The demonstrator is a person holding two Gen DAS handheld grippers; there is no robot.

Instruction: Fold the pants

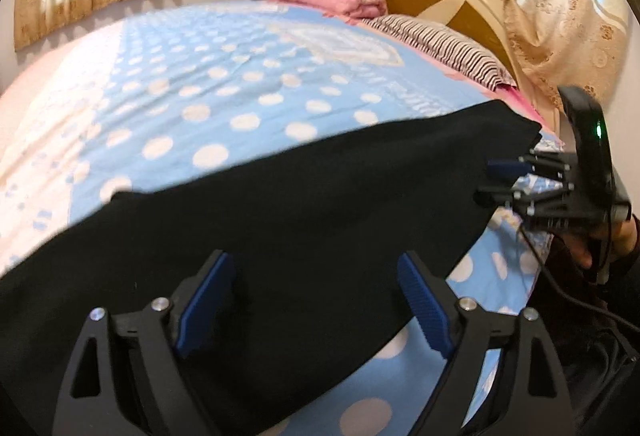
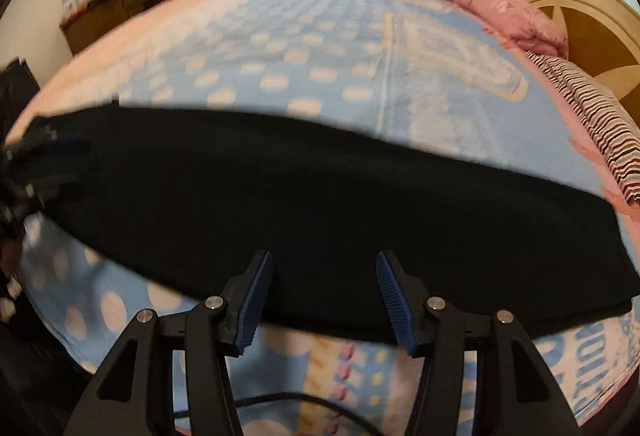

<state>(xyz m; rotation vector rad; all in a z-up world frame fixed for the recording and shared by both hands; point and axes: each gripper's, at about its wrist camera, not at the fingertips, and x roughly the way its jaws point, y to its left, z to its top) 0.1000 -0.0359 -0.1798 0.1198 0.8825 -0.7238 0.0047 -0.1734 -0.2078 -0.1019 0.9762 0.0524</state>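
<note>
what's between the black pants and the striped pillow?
Only bedspread: blue polka-dot fabric, then its pink border, separates the black pants from the striped pillow. Clearest in the right wrist view.

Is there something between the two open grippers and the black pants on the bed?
Nothing visible. The pants lie flat on the dotted bedsheet, directly under the open left gripper and the open right gripper. No other item covers the cloth.

Black pants (image 1: pixel 304 203) flat on bedspread (image 1: pixel 224 91); left gripper (image 1: pixel 316 300) fingers spread above.
</note>
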